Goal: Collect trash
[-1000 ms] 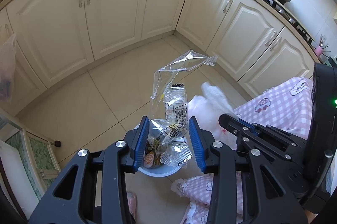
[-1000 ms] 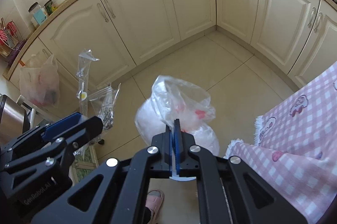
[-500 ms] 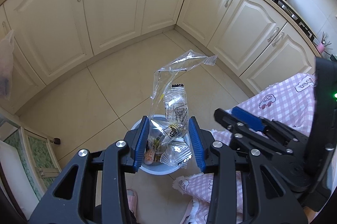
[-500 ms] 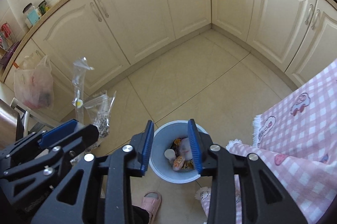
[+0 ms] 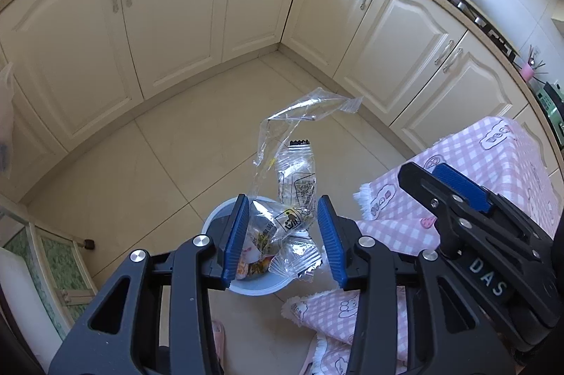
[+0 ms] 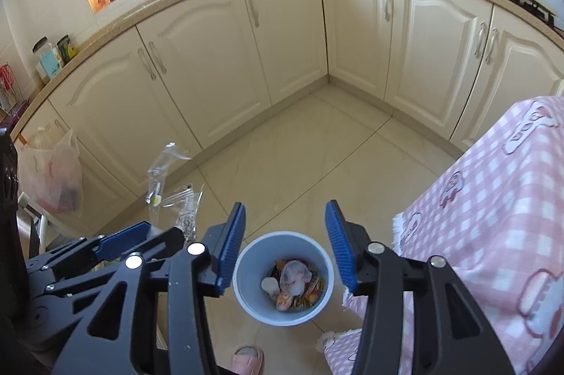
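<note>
My left gripper (image 5: 282, 202) holds a bunch of clear crinkled wrappers (image 5: 296, 177) upright between its blue pads, right over the pale blue bin (image 5: 215, 220) on the floor. Its jaws are opening slightly, with the wrappers still between them. In the right wrist view the same wrappers (image 6: 165, 170) stick up from the left gripper (image 6: 134, 234) at the lower left. My right gripper (image 6: 284, 213) hangs above the bin (image 6: 246, 290) with its jaws opening and nothing between them. A white plastic bag (image 6: 294, 274) lies on the trash inside the bin.
A table under a pink checked cloth (image 6: 493, 198) stands right beside the bin. Cream cabinets (image 6: 218, 65) line the corner behind. A plastic bag (image 6: 53, 177) hangs at the left. A pink slipper (image 6: 248, 357) shows below the bin. Tiled floor lies between the bin and the cabinets.
My right gripper opened and let go of the white plastic bag, which dropped into the bin; the gripper then rose a little. The left gripper stayed put with its wrappers.
</note>
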Demonstrator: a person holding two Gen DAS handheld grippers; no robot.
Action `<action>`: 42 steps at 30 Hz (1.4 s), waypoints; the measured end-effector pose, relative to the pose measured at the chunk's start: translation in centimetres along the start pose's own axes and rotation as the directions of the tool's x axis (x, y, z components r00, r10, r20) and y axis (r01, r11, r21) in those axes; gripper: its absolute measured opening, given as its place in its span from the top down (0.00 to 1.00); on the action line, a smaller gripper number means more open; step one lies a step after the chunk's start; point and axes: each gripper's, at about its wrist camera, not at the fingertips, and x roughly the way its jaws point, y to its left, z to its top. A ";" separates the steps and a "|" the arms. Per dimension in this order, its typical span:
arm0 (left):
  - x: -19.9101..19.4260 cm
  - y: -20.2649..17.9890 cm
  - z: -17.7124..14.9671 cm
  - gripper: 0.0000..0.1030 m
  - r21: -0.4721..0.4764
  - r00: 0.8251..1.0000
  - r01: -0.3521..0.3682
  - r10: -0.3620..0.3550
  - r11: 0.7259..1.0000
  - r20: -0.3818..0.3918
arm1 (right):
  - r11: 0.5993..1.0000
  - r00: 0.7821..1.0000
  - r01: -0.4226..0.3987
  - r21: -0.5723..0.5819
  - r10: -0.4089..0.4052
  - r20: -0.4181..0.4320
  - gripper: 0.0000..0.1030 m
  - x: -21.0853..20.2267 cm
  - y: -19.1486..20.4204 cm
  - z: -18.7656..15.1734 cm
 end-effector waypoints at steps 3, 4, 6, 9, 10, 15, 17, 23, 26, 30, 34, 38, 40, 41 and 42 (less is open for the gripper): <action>-0.6 -0.3 0.0 0.49 -0.005 1.000 -0.005 0.005 1.000 0.015 | 1.000 1.000 0.005 0.009 -0.006 0.025 0.53 -1.0 -0.4 0.2; -0.7 -0.5 0.0 0.46 -0.005 1.000 -0.009 0.009 1.000 0.018 | 1.000 0.999 0.007 0.014 -0.008 0.031 0.53 -1.4 -0.7 0.2; -1.3 -0.6 -0.1 0.39 -0.004 1.000 -0.008 0.008 1.000 0.029 | 1.000 0.999 0.008 0.025 -0.009 0.045 0.53 -2.1 -1.1 0.3; -2.2 -1.2 -0.2 0.34 0.004 0.999 -0.009 0.009 1.000 0.044 | 0.999 0.998 0.013 0.033 -0.015 0.059 0.53 -3.2 -1.6 0.3; -2.4 -1.5 -0.2 0.33 0.006 0.999 -0.011 0.011 1.000 0.048 | 0.999 0.998 0.013 0.035 -0.016 0.065 0.53 -3.7 -1.8 0.3; -4.9 -2.7 -0.3 0.25 0.038 0.996 -0.016 0.013 0.999 0.089 | 0.999 0.994 0.021 0.039 -0.025 0.103 0.52 -6.5 -2.2 0.1; -6.7 -3.4 -0.7 0.20 0.056 0.992 -0.029 0.022 0.998 0.124 | 0.999 0.992 0.026 0.040 -0.031 0.120 0.52 -8.0 -2.4 -0.1; -11.7 -4.9 -1.9 0.11 0.094 0.975 -0.017 -0.004 0.995 0.220 | 0.998 0.978 0.051 0.043 -0.059 0.200 0.47 -13.7 -3.0 -1.6; -14.5 -6.0 -3.1 0.09 0.122 0.961 -0.022 -0.013 0.992 0.276 | 0.997 0.967 0.071 0.044 -0.079 0.242 0.45 -16.7 -3.1 -2.7; -18.1 -7.4 -5.0 0.08 0.152 0.939 -0.015 -0.039 0.988 0.342 | 0.995 0.951 0.093 0.047 -0.103 0.290 0.42 -20.7 -3.4 -4.2; -20.8 -8.7 -6.9 0.07 0.180 0.919 0.004 -0.075 0.984 0.388 | 0.991 0.927 0.120 0.052 -0.130 0.351 0.38 -24.7 -3.3 -6.4; -23.7 -9.4 -9.2 0.07 0.210 0.893 0.006 -0.100 0.978 0.439 | 0.988 0.902 0.137 0.075 -0.156 0.403 0.34 -28.3 -3.7 -8.9; -24.9 -9.8 -10.3 0.07 0.220 0.880 0.010 -0.113 0.975 0.460 | 0.986 0.889 0.144 0.082 -0.166 0.428 0.33 -29.9 -3.8 -10.2; -25.5 -9.9 -10.9 0.07 0.227 0.872 0.013 -0.122 0.974 0.474 | 0.985 0.881 0.152 0.086 -0.174 0.439 0.33 -30.7 -3.8 -10.9; -26.1 -10.1 -11.4 0.07 0.237 0.865 0.013 -0.130 0.971 0.484 | 0.983 0.874 0.159 0.090 -0.182 0.450 0.32 -31.5 -3.7 -11.7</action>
